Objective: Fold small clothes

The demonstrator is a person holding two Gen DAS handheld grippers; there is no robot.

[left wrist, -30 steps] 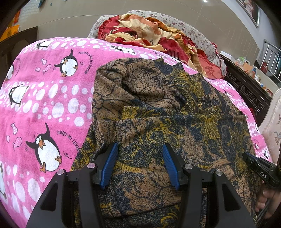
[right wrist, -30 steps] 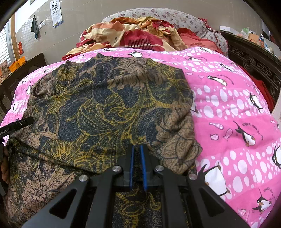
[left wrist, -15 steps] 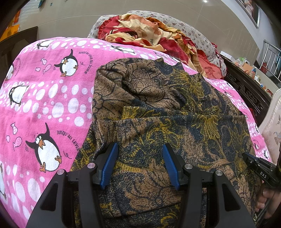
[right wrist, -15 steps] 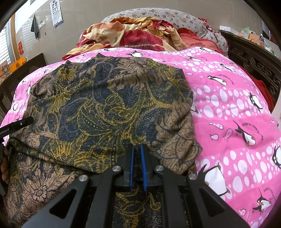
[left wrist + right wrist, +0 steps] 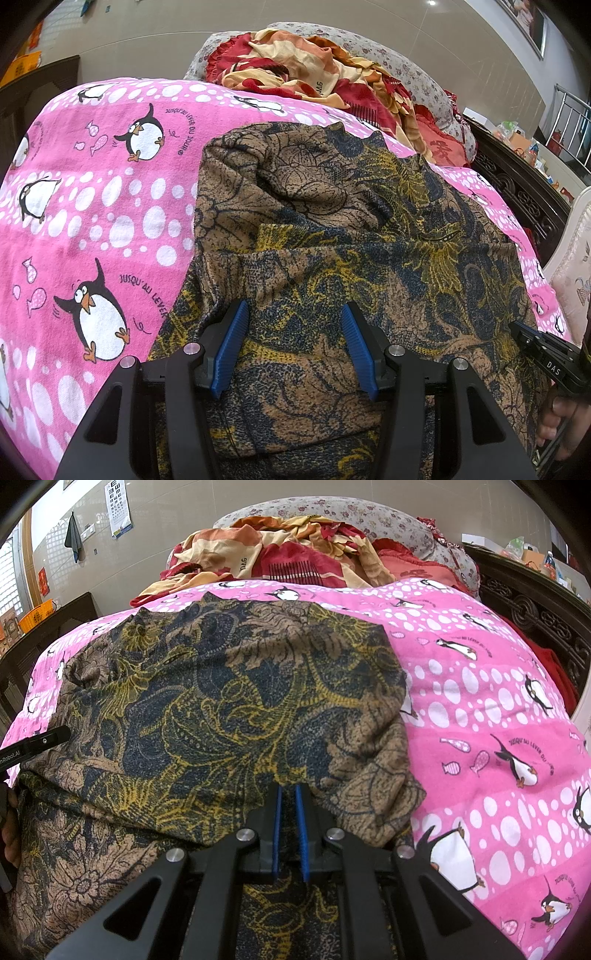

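Pink penguin blanket [image 5: 92, 206] over the bed, unchanged from a second back. Heap of red and cream bedding [image 5: 314, 77] at the far end, same place.

Brown, navy and yellow patterned garment [image 5: 332, 229] spread on the blanket, reaching from near the heap down to the near edge; one layer doubled over toward the camera, its folded edge lying across the lower part in the right wrist view [image 5: 229, 716]. Same creases and same outline as in both earlier pairs of frames; no shift.

Left gripper [image 5: 293, 347] low over the garment's near part, blue pads [image 5: 229, 347] standing apart, cloth seen between them but not pinched. No change in gap.

Right gripper [image 5: 289, 823] at the folded edge, pads nearly together, tips tucked under the fold; pinching the cloth, as before.

Fingers of a hand [image 5: 557, 424] at the right border, unmoved.
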